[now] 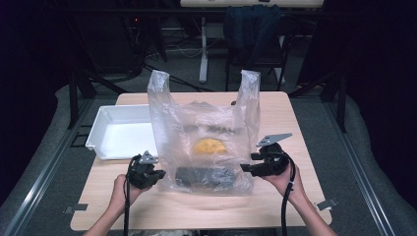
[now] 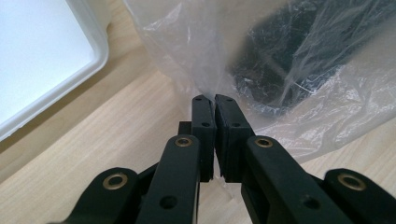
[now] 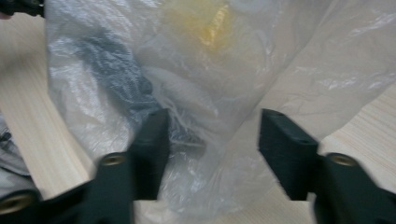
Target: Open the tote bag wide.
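Observation:
A clear plastic bag [image 1: 204,132] stands upright in the middle of the wooden table [image 1: 196,209], both handles up. Inside lie a dark object [image 1: 204,175] near the front and a round yellow thing [image 1: 210,146] behind it. My left gripper [image 1: 160,173] is at the bag's lower left corner; in the left gripper view it [image 2: 214,99] is shut, pinching the bag's film [image 2: 205,79] at the tips. My right gripper [image 1: 244,168] is at the bag's lower right corner. There it [image 3: 212,121] stands open, with bag film [image 3: 210,84] bulging loosely between the jaws.
A white shallow tray [image 1: 105,142] sits on the table's left side, just left of the bag, and its rim [image 2: 100,56] lies close to my left gripper. Beyond the table's far edge stand a chair and a desk leg on grey floor.

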A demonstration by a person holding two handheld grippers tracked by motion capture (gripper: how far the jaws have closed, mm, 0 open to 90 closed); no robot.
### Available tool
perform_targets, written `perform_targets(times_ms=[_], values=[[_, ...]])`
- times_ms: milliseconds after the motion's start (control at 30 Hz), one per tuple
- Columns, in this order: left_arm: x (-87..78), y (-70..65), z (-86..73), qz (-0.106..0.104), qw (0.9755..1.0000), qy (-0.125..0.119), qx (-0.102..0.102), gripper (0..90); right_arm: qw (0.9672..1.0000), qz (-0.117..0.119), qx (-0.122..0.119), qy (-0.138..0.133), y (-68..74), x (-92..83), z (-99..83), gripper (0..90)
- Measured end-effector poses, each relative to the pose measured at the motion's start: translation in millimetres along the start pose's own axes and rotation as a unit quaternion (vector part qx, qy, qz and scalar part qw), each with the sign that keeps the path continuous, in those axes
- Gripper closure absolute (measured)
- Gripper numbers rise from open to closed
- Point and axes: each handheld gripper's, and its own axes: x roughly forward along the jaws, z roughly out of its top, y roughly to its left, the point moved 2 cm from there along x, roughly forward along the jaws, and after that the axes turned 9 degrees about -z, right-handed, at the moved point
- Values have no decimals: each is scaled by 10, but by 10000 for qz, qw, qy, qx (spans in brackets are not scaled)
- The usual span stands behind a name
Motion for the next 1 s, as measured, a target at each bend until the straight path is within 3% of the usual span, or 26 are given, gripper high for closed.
perform_targets(times_ms=[167, 300, 700, 867, 1000], values=[[4, -41, -26, -63, 9999, 86, 24, 866, 10000, -14, 48, 69, 6, 89, -21, 772], [-5, -51, -42, -96, 9999, 134, 31, 857, 9999, -57, -16, 106, 32, 117, -56, 887], [-24, -36, -67, -195, 9995, 230, -2, 821, 9990, -56, -190, 395, 104, 242, -151, 900], [-155, -38, -51, -298, 9994, 133, -92, 586, 9985, -49, -263, 488, 132, 206, -206, 900], [-312, 31, -4, -360, 9989, -168, -239, 429, 9982, -74, -288, 512, 136, 176, -245, 900]])
